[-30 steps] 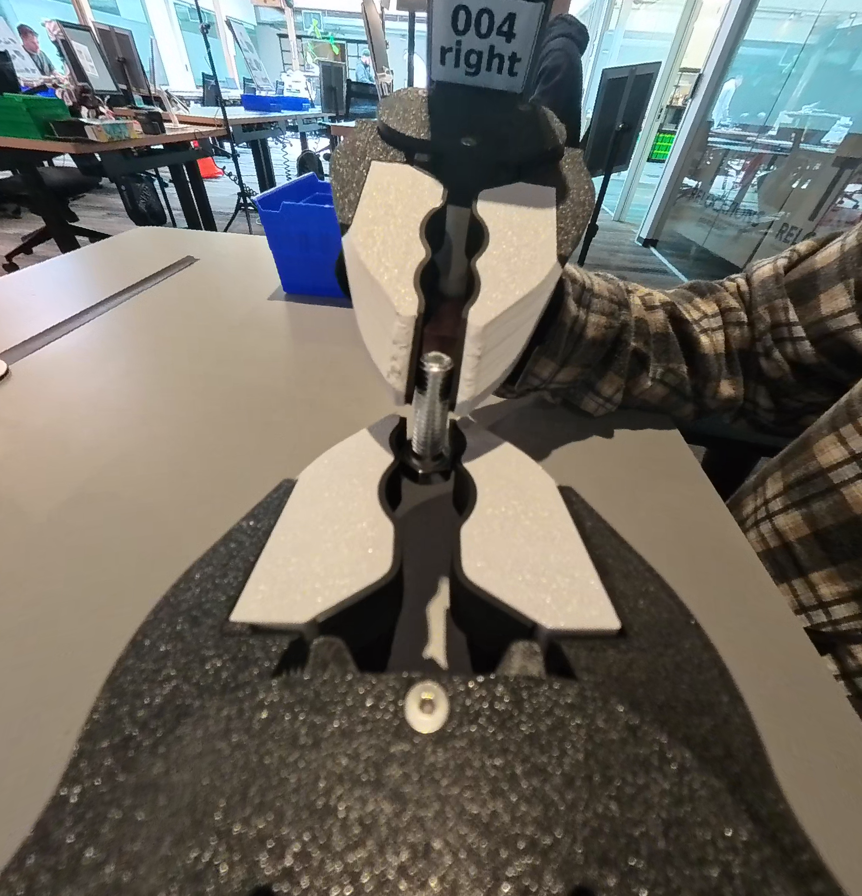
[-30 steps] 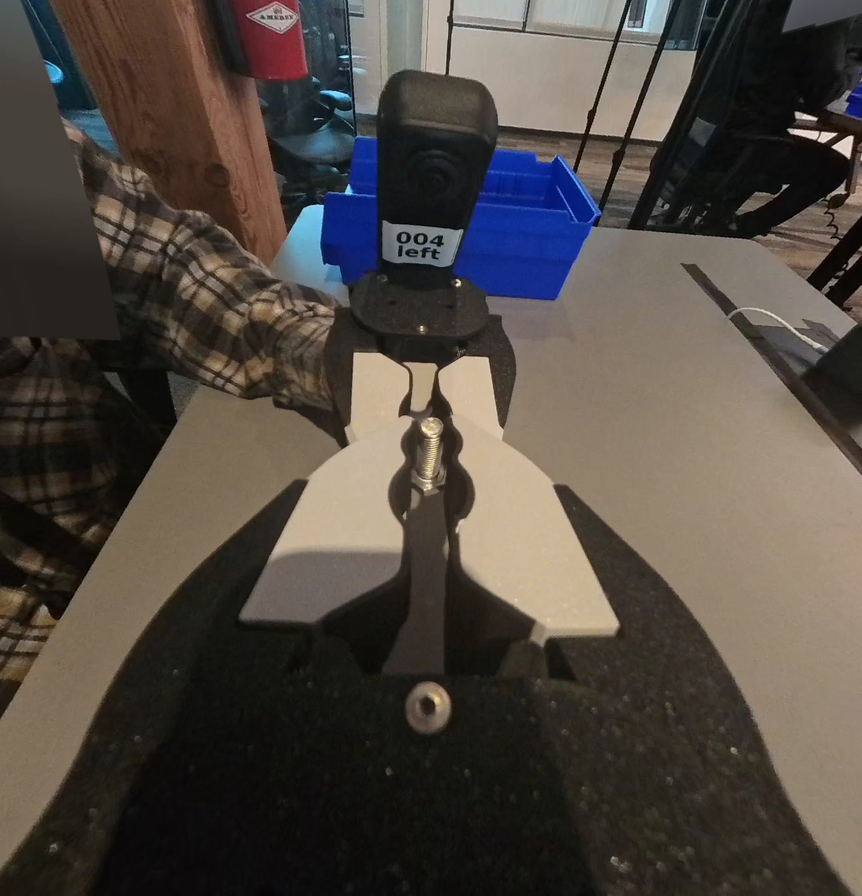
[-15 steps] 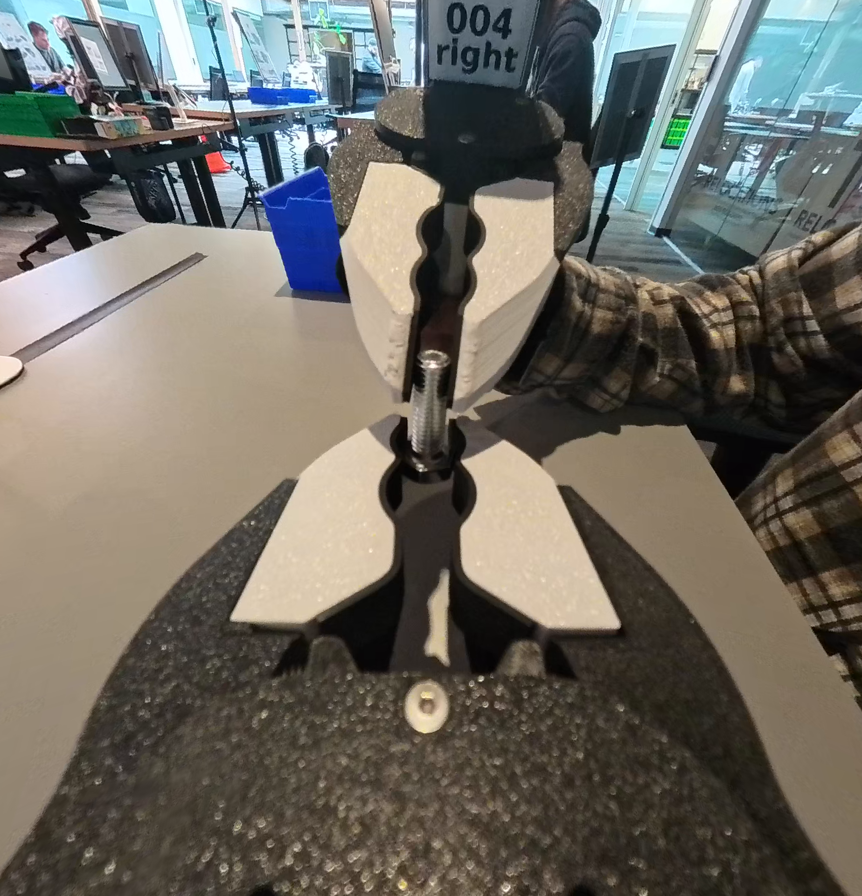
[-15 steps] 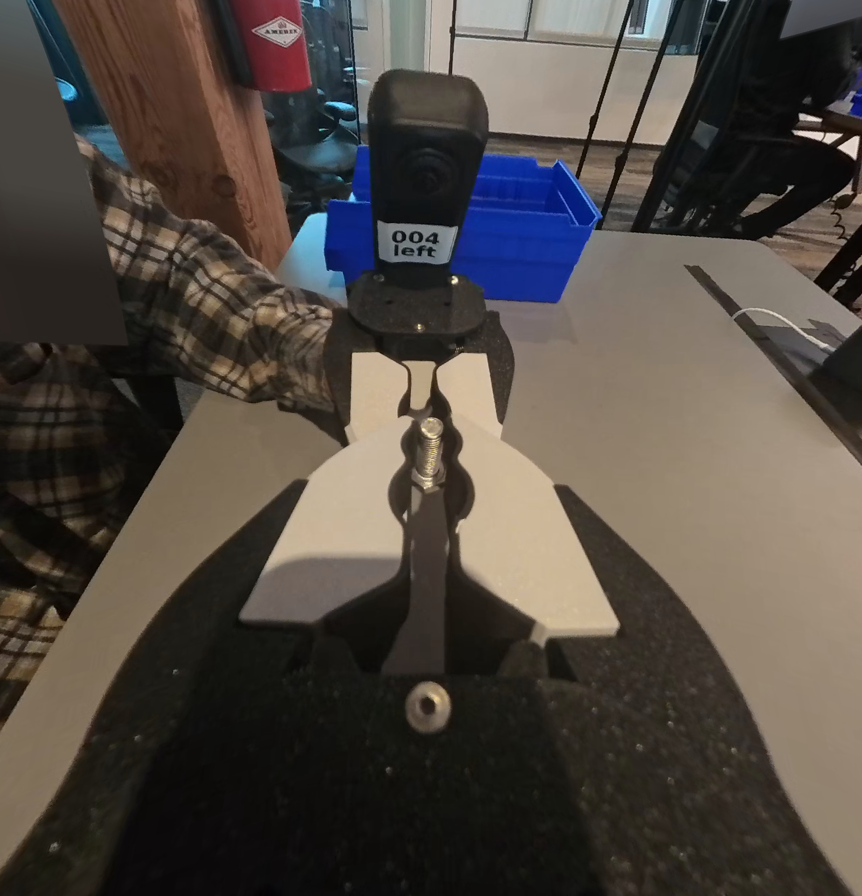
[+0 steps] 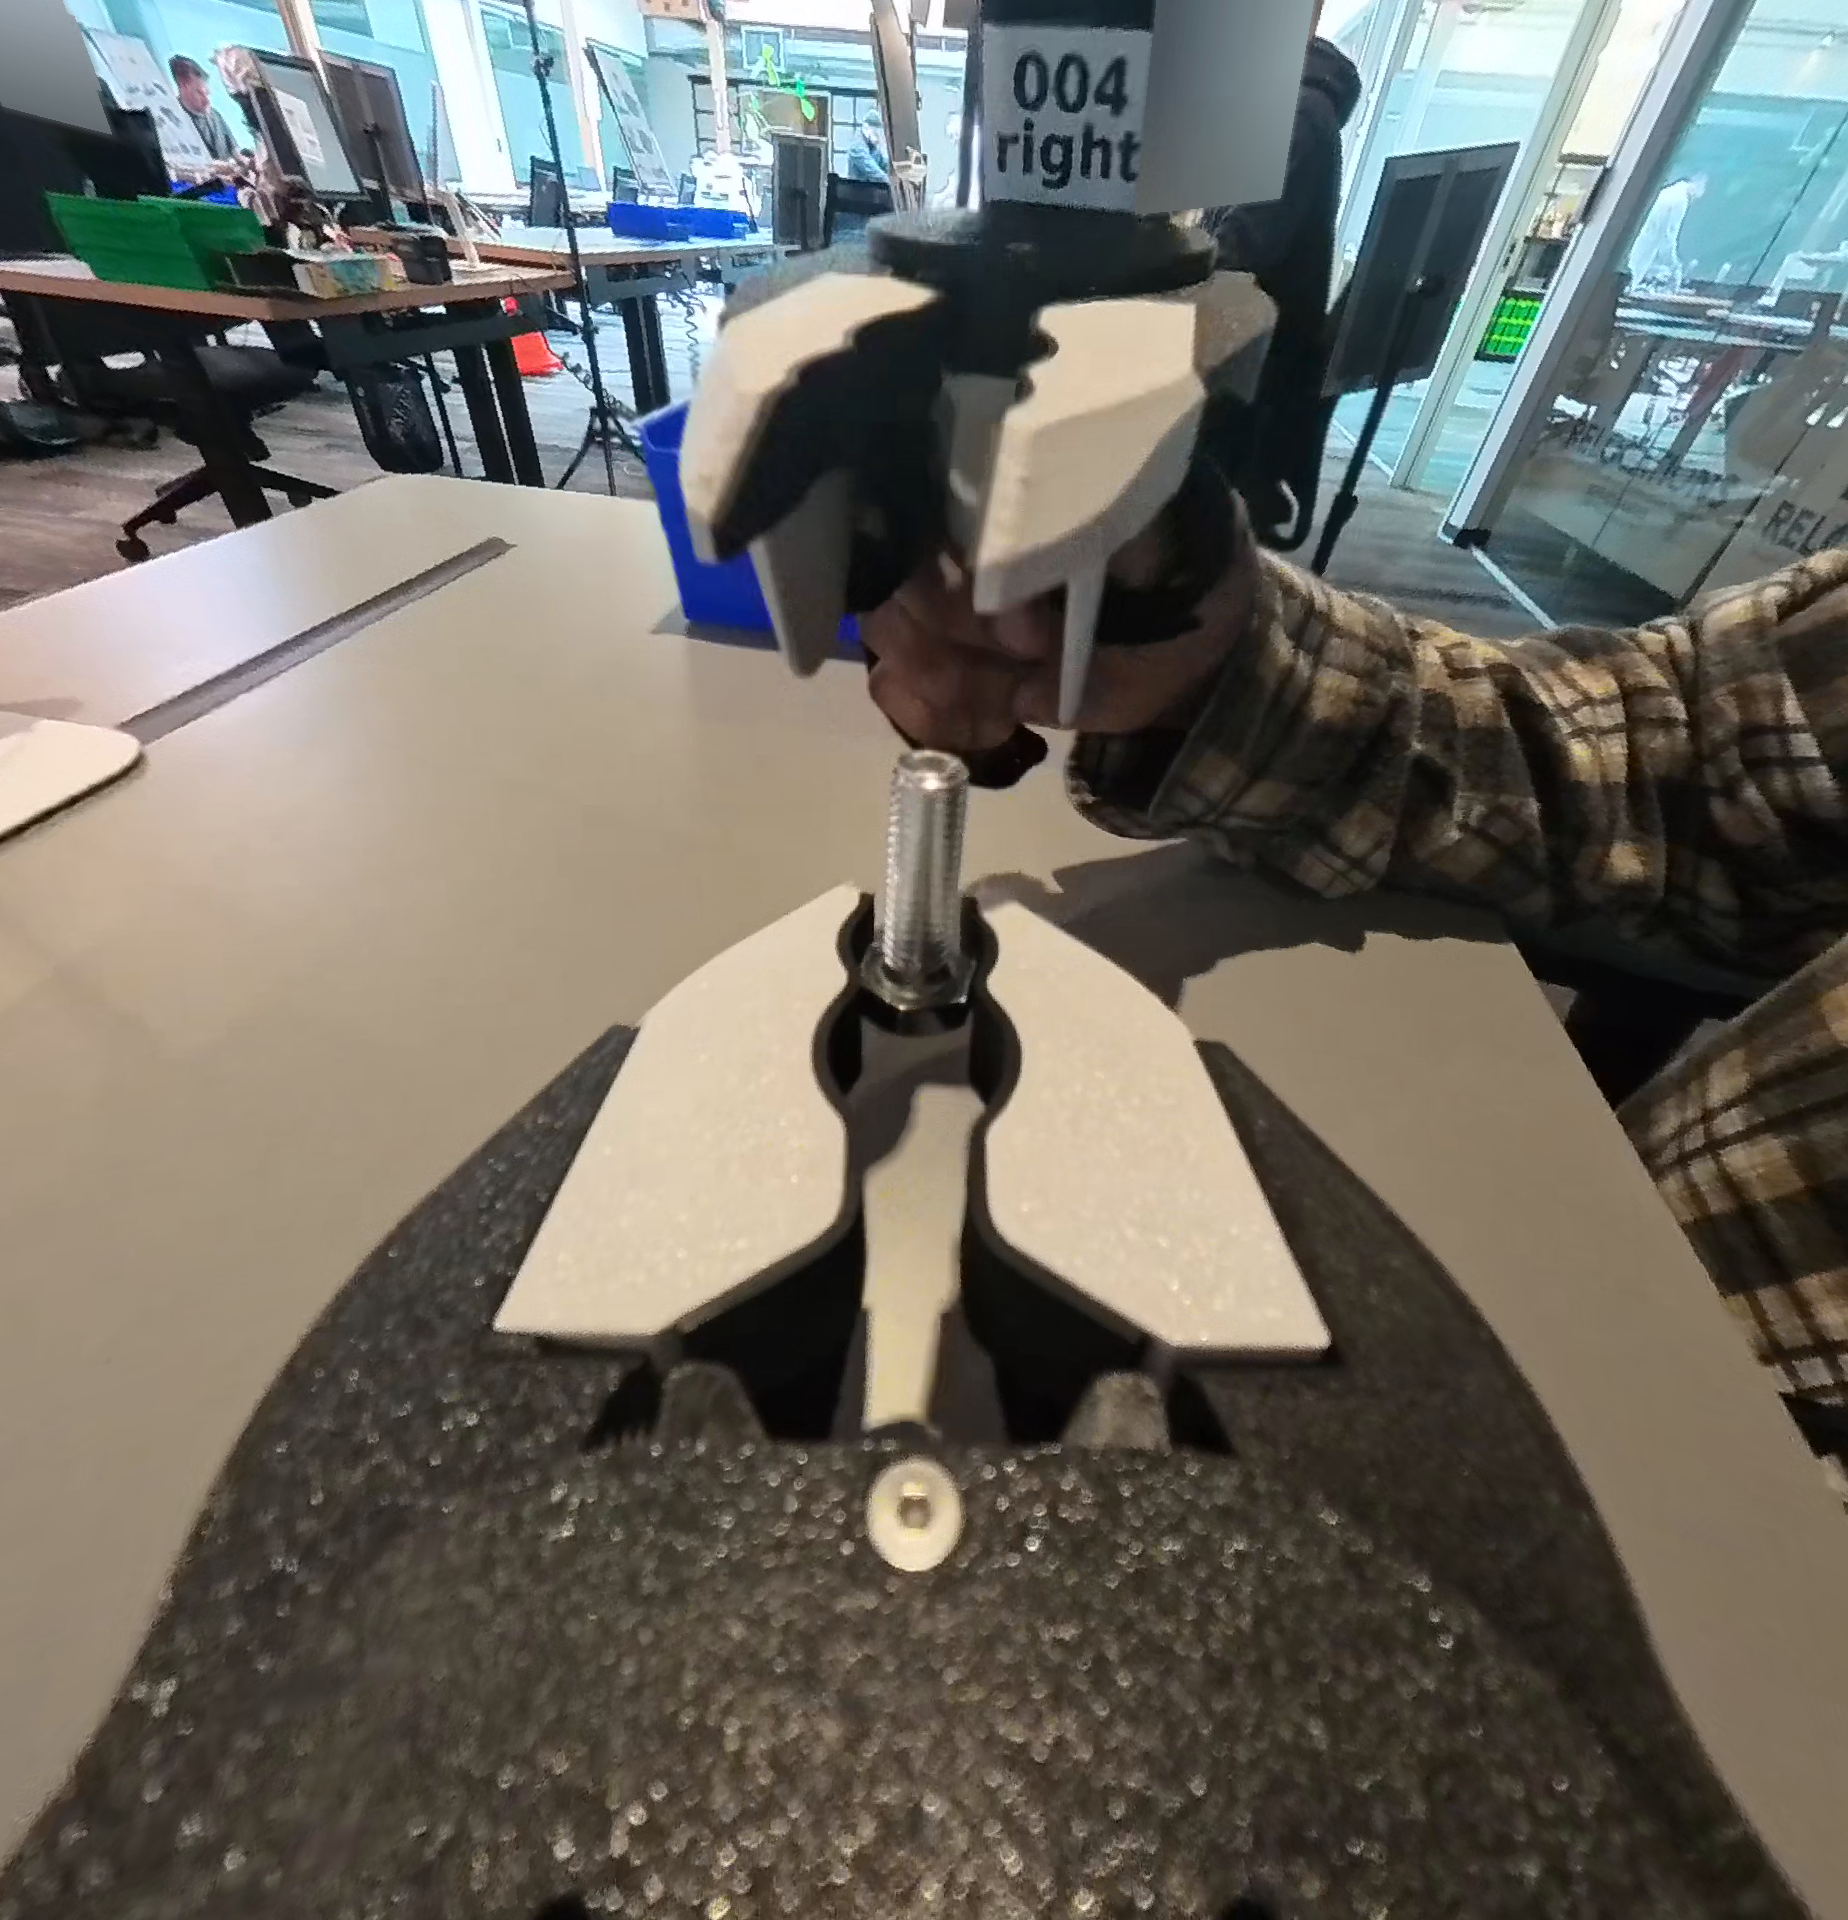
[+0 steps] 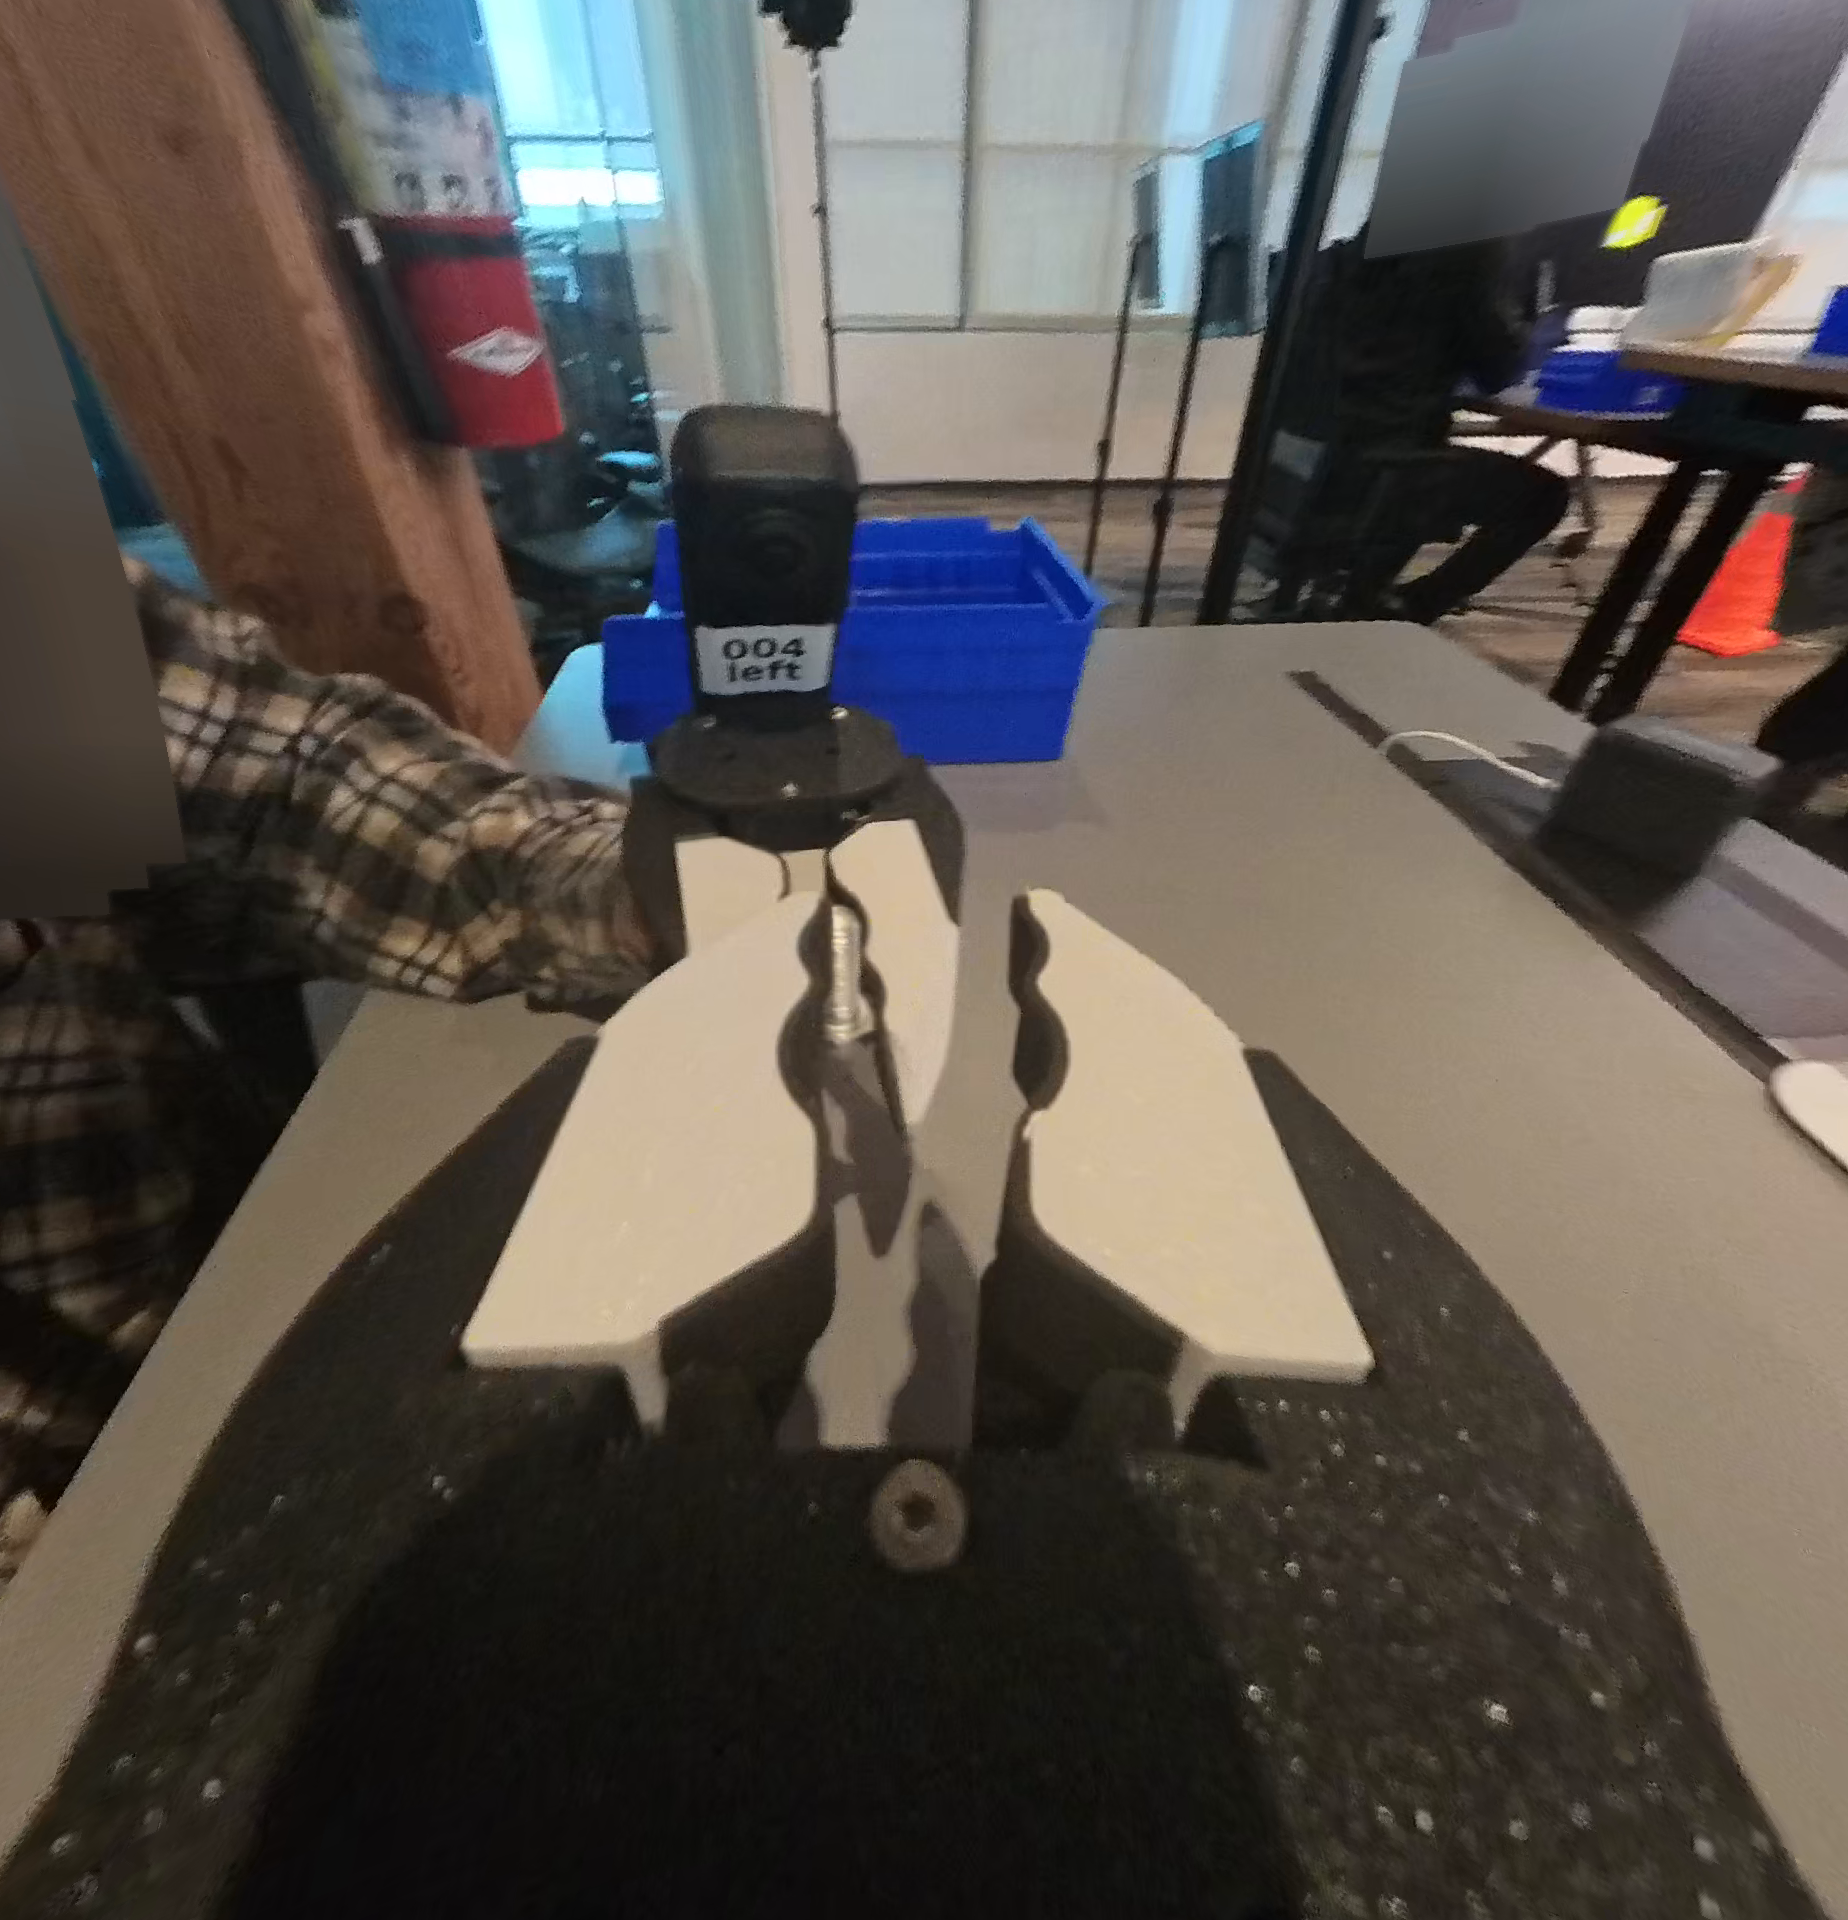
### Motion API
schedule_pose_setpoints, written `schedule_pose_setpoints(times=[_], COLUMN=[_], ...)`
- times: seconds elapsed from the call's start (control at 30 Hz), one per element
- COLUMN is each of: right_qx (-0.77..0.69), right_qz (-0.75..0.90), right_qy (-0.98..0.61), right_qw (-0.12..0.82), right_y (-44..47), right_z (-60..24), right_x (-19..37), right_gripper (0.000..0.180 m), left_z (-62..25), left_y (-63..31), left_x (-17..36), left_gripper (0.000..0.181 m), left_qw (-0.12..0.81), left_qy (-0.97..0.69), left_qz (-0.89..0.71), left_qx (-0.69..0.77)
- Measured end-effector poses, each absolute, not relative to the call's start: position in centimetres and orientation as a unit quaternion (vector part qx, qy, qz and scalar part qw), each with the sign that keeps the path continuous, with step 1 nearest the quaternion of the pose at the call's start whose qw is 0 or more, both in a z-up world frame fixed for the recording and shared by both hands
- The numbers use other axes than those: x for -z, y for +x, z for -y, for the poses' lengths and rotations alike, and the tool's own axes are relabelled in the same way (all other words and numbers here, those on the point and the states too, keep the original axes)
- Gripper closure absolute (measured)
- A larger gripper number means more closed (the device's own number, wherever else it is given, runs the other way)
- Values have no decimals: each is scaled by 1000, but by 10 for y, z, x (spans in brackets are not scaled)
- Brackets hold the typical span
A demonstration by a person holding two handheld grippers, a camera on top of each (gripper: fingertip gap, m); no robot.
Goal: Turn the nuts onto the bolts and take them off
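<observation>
Left gripper (image 5: 918, 940): your white, scallop-edged fingers are clenched on the hexagonal steel nut (image 5: 915, 985) at the foot of the silver threaded bolt (image 5: 922, 871). The bolt stands upright out of the jaws, tip bare, above the grey tabletop (image 5: 400, 790).

Right gripper (image 5: 941, 582): fingers spread apart and grasping nothing, hanging above and a little beyond the bolt tip; its own view is motion-blurred.

Risks:
- With only the nut clamped, the bolt could wobble or back out of the thread; I judge a bump from your right gripper the likeliest cause.
- A blurred, quick re-approach could miss the thin shaft.
- If the bolt works free it would drop to the table; I judge it would roll.

Change from half a second ago: the right gripper was closed around the upper bolt; now it has released and lifted clear. The left grip is unchanged.

Beyond: blue plastic bin (image 6: 961, 634) at the far table edge.
</observation>
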State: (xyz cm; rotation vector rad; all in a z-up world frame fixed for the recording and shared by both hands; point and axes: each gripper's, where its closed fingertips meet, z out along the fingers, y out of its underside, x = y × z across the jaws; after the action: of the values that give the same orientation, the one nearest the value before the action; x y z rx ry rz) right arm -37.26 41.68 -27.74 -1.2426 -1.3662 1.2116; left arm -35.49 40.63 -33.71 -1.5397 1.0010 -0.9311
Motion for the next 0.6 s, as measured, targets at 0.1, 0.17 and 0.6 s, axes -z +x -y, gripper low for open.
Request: schedule_pose_setpoints(times=[0.1, 0.17, 0.6], right_qx=[-491, -459, -300], right_qz=[533, 542, 656], right_qy=[-517, -542, -630], right_qw=[456, 450, 289], right_y=[-362, -353, -293], right_z=[-431, -443, -435], right_x=[274, 285, 411], right_gripper=[148, 148, 153], left_z=[-410, -413, -432], left_y=[-360, -364, -385], left_x=[333, 331, 331], left_gripper=[166, 166, 166], left_qw=[524, 531, 558], left_qy=[-640, -641, -657], left_qz=[-404, -397, -356], left_qx=[390, 387, 362])
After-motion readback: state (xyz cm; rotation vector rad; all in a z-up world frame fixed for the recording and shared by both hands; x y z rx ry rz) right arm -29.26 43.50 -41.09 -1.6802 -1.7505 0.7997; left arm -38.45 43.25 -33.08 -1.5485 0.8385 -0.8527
